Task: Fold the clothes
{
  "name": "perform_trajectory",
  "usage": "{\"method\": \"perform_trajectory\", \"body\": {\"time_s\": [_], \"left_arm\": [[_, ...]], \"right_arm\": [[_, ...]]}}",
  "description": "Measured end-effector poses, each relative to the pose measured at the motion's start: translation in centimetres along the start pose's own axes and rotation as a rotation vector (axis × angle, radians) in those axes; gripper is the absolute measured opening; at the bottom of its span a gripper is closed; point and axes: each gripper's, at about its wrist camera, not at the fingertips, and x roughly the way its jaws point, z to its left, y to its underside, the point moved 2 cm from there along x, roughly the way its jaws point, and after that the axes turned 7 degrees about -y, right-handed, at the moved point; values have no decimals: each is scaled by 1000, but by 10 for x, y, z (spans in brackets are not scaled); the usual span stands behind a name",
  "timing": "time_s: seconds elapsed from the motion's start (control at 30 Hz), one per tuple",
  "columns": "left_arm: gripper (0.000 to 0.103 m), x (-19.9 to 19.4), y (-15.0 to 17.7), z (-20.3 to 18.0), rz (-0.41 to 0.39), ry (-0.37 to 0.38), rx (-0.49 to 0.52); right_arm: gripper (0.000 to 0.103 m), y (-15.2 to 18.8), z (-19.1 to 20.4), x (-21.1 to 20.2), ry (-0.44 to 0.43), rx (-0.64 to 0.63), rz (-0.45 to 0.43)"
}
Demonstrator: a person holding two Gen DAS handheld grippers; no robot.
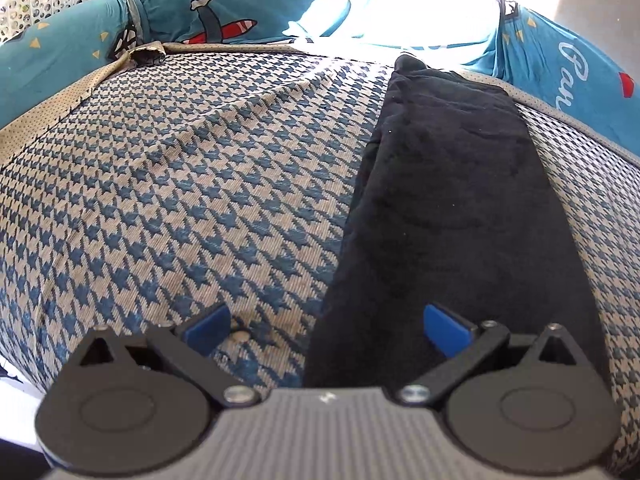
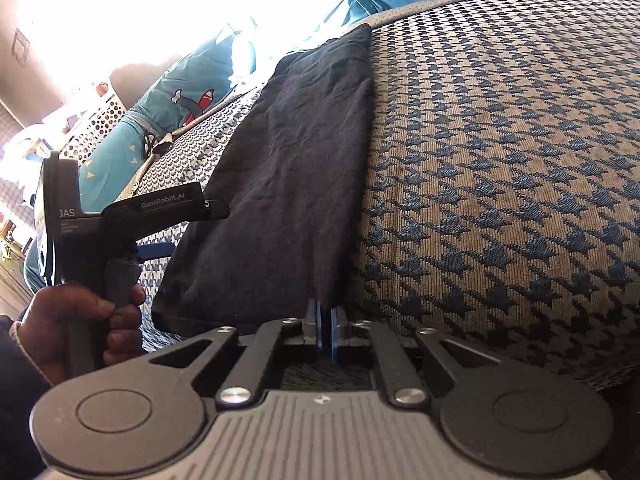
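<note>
Currently, left tongs (image 1: 326, 330) held spread, low over near edge of black garment (image 1: 448, 200), nothing pinched. Garment laid as long strip on houndstooth bed cover (image 1: 180, 200). Right tongs (image 2: 327, 330) pressed together on near hem. Advice: matching left-corner pinch needed before lift; both corners raised level, hem kept taut.

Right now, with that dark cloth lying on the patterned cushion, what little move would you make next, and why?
Probably close the left gripper on the dark cloth: its jaws stand open over the near edge, while the right gripper already looks pinched shut on that edge. Then both could lift it to fold.
</note>
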Motion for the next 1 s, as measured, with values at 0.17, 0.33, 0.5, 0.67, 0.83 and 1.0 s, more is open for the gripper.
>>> {"method": "perform_trajectory", "body": {"time_s": [0.17,0.33,0.5,0.67,0.83,1.0], "left_arm": [[103,4,-1,11,10,-51,-41],[103,3,-2,21,10,-95,-95],[103,0,-3,19,2,-128,-93],[103,-16,-10,19,-68,-131,-134],[103,-20,-17,10,-83,-104,-135],[103,-17,-27,-14,-76,-32,-66]], "right_arm": [[5,4,1,8,47,-31,66],[7,3,7,7,61,-97,113],[7,6,16,1,70,-173,137],[10,-12,24,-10,48,-238,117],[16,-47,22,-13,16,-279,98],[17,-86,14,4,-9,-282,72]]}}
